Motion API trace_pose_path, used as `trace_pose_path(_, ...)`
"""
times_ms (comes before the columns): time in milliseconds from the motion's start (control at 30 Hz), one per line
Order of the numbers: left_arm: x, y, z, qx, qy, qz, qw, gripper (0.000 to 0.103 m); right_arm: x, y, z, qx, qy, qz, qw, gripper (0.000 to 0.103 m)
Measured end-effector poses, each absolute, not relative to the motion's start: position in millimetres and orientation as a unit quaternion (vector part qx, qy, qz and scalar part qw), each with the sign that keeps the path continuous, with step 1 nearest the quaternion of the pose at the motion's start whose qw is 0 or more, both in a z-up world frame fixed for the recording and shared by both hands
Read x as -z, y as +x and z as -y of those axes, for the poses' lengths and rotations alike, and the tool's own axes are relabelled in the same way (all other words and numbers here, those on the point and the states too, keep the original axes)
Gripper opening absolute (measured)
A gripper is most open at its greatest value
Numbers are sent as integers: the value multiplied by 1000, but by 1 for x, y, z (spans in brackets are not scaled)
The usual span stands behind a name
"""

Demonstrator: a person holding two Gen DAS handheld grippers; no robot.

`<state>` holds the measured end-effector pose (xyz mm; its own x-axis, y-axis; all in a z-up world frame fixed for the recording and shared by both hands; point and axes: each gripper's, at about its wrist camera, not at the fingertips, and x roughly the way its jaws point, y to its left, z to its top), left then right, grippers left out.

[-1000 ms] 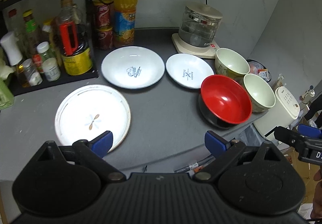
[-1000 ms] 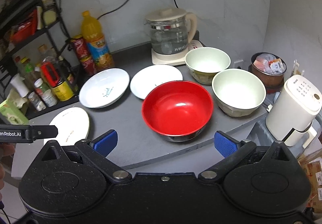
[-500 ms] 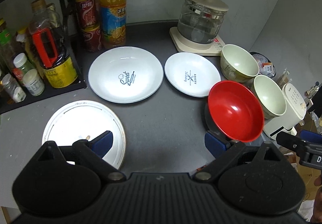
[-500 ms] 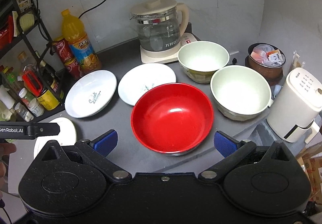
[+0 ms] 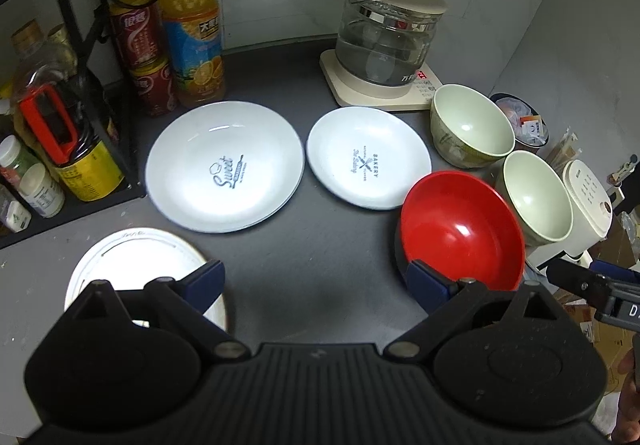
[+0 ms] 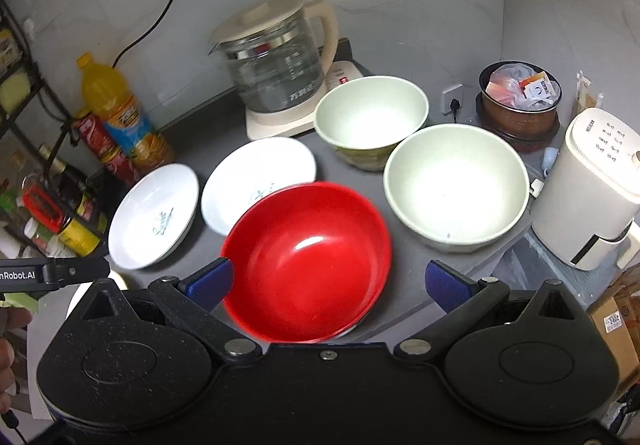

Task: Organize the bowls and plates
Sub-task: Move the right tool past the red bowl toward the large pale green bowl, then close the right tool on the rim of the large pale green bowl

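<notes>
right gripper (image 6: 327, 281) fingers spread, straddling red bowl (image 6: 306, 263) at desk's 5 o'clock edge | left gripper (image 5: 316, 281) fingers spread, holding nothing | risk: a nudge tips the bowl off the edge or onto the bakery plate (image 5: 368, 157) | bowls, plates empty; glass kettle (image 5: 384, 41) looks part-filled

Dim room, glare on red bowl (image 6: 308, 261), fisheye-warped edges.

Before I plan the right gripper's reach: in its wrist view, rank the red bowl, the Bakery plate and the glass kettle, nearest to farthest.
1. red bowl, between the open right gripper fingers.
2. Bakery plate, behind it, left.
3. glass kettle, at the back wall.
</notes>
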<state>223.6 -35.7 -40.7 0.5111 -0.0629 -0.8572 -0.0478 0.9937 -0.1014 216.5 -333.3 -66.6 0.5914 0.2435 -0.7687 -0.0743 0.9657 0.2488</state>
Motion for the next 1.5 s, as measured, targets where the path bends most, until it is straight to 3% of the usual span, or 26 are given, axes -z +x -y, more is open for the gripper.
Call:
trace_pose_path(933, 51, 330, 183, 8, -66, -491, 868, 90, 107, 318, 466, -104, 79, -474, 871, 102)
trace_pose_path(1267, 75, 369, 230, 36, -59, -514, 855, 81, 141, 344, 487, -90, 104, -518, 844, 91)
trace_pose_path(1400, 89, 384, 246, 47, -63, -530, 844, 74, 152, 348, 493, -97, 114, -526, 837, 73)
trace_pose_path(1500, 98, 392, 257, 57, -70, -541, 836, 69, 161, 353, 496, -95, 121, -538, 829, 71)
